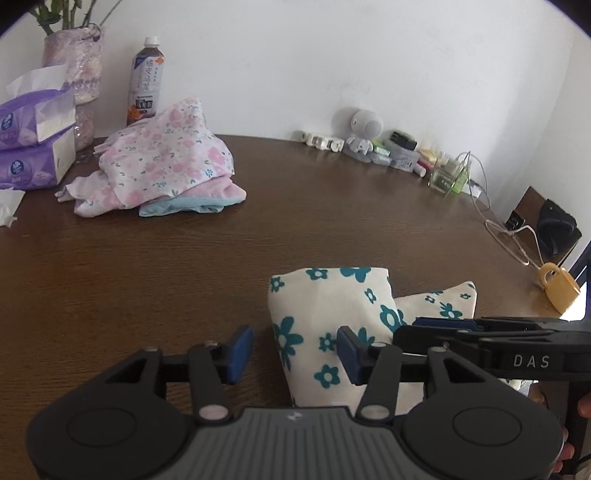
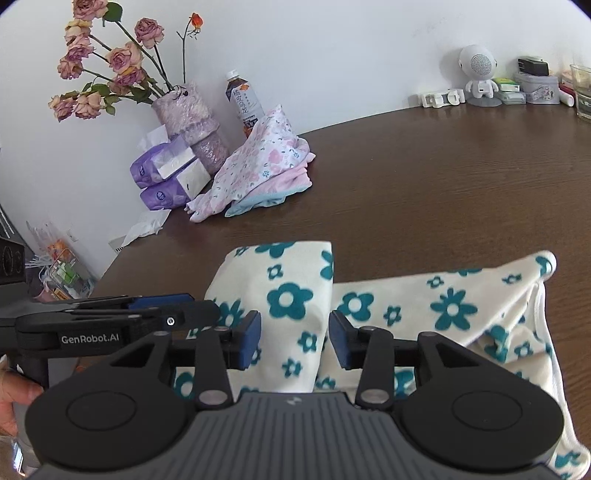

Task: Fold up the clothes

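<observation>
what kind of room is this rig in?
Probably a home, not a lab: brown wooden table against a white wall, with dried roses in a purple vase, purple tissue packs and a pink floral clothes pile.

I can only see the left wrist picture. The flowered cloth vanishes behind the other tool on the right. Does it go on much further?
Observer: Yes. In the right wrist view the cloth runs well on to the right and ends in a white hem.
Operator: And the vase? I only see stems.
Observer: It holds faded pink roses and one orange bud.
</observation>
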{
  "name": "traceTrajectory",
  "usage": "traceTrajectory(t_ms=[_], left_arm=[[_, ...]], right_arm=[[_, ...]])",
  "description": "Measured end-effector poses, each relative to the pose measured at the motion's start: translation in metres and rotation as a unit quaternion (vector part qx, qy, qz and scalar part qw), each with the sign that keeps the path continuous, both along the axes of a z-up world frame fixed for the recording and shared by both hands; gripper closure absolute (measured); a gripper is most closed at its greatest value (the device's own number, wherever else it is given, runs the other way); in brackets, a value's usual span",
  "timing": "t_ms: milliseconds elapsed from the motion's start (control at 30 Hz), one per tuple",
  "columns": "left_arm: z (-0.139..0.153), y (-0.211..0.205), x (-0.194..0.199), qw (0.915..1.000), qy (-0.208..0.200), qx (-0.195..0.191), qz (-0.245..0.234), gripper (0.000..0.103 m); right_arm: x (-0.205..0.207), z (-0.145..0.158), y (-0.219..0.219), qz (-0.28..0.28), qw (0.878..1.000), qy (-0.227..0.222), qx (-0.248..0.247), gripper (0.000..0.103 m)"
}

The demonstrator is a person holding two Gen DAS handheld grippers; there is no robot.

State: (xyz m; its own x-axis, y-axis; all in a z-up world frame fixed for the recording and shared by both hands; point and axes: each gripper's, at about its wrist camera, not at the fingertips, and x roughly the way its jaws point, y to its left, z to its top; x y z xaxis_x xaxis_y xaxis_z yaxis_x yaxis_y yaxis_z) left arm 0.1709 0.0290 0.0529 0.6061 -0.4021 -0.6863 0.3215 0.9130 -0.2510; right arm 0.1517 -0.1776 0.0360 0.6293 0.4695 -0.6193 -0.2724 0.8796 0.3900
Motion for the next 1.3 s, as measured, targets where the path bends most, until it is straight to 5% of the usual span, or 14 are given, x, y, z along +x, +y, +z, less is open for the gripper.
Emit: traceTrajectory(t_ms=[233, 433, 500, 567, 700, 967, 1033, 1100, 1300], left_arm=[[-0.008, -0.002, 0.015, 0.9992, 0.033, -0.023, -0.010, 0.061], [-0.008, -0.001, 0.017, 0.9987, 0.041, -0.025, -0.018, 0.067], [-0.007, 0.000, 0.020, 0.9984, 0.048, -0.026, -0.015, 0.063], [-0.005, 0.003, 0.024, 0.9979, 0.055, -0.035, -0.005, 0.060], [0.002, 0.009, 0.037, 0.9971, 0.049, -0.054, 0.022, 0.057], [-0.006, 0.014, 0.068, 0.9934, 0.082, -0.070, 0.038, 0.060], [-0.008, 0.014, 0.069, 0.9931, 0.085, -0.073, 0.034, 0.068], [-0.009, 0.013, 0.069, 0.9931, 0.085, -0.074, 0.031, 0.072], [-0.013, 0.010, 0.069, 0.9929, 0.086, -0.078, 0.029, 0.075]], right_arm=[[0.019, -0.004, 0.007, 0.019, 0.999, 0.034, -0.012, 0.062], [0.023, -0.004, 0.007, 0.027, 0.999, 0.045, -0.006, 0.086], [0.024, -0.003, 0.006, 0.025, 0.999, 0.046, -0.003, 0.087], [0.025, -0.002, 0.005, 0.023, 0.999, 0.046, -0.001, 0.084], [0.032, 0.001, 0.000, 0.000, 0.999, 0.041, 0.013, 0.054], [0.067, -0.002, -0.009, -0.031, 0.995, 0.070, 0.061, 0.055], [0.074, -0.007, -0.011, -0.034, 0.993, 0.089, 0.075, 0.059], [0.078, -0.012, -0.011, -0.035, 0.989, 0.108, 0.090, 0.074], [0.081, -0.018, -0.009, -0.038, 0.988, 0.117, 0.089, 0.093]])
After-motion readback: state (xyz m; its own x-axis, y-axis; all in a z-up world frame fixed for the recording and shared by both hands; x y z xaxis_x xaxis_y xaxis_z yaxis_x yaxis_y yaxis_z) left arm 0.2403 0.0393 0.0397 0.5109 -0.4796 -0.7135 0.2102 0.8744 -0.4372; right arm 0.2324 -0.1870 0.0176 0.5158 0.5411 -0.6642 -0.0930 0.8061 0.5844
